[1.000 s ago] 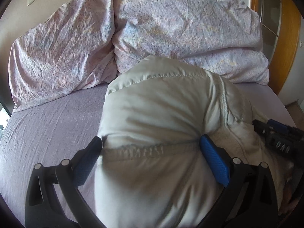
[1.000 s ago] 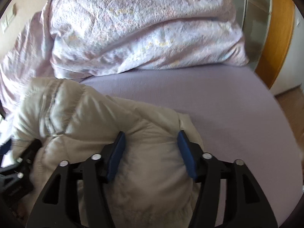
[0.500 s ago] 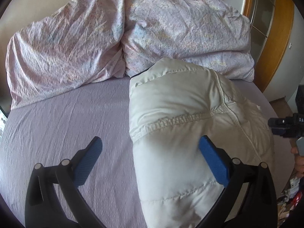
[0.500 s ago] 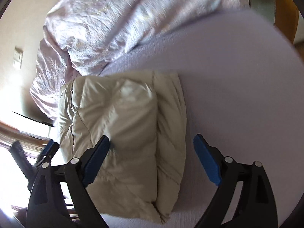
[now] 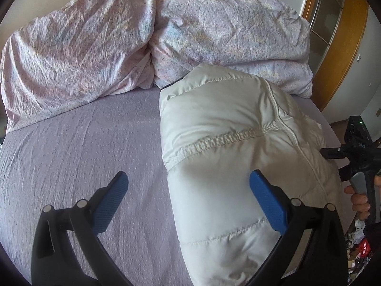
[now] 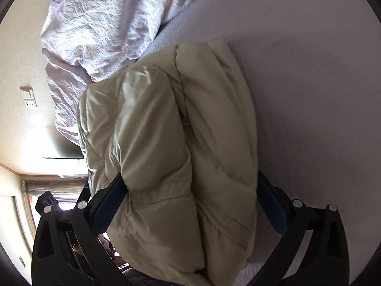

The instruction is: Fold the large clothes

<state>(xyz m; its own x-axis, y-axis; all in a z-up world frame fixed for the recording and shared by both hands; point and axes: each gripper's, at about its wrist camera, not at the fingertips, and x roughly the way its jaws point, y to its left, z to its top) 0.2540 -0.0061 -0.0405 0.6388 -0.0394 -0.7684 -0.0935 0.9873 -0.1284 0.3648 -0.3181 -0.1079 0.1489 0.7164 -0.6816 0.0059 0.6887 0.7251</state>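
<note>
The puffy cream quilted down jacket [image 5: 228, 157], folded on the lilac bed sheet [image 5: 83, 147], looks light, springy and slippery, so grab stitched seams; both grippers' jaws gape released, the right gripper [image 6: 190, 205] having just been opening with the bundle between them.

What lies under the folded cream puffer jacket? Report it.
The cream puffer jacket rests on the lilac bed sheet. Whatever lies directly beneath the jacket is covered from both views.

1. Puffy quilted jacket [image 5: 228, 128]: smooth off-white cloth with a faint sheen, puckered along stitched seams.
2. Bed sheet [image 5: 83, 143]: matt lilac cloth, finely crinkled.
3. Duvet [image 5: 214, 35]: creased, matt, speckled pink cotton.
4. Left gripper [image 5: 190, 200]: matt black plastic, textured blue pads.
5. Wardrobe frame [image 5: 345, 54]: glossy orange wood.
</note>
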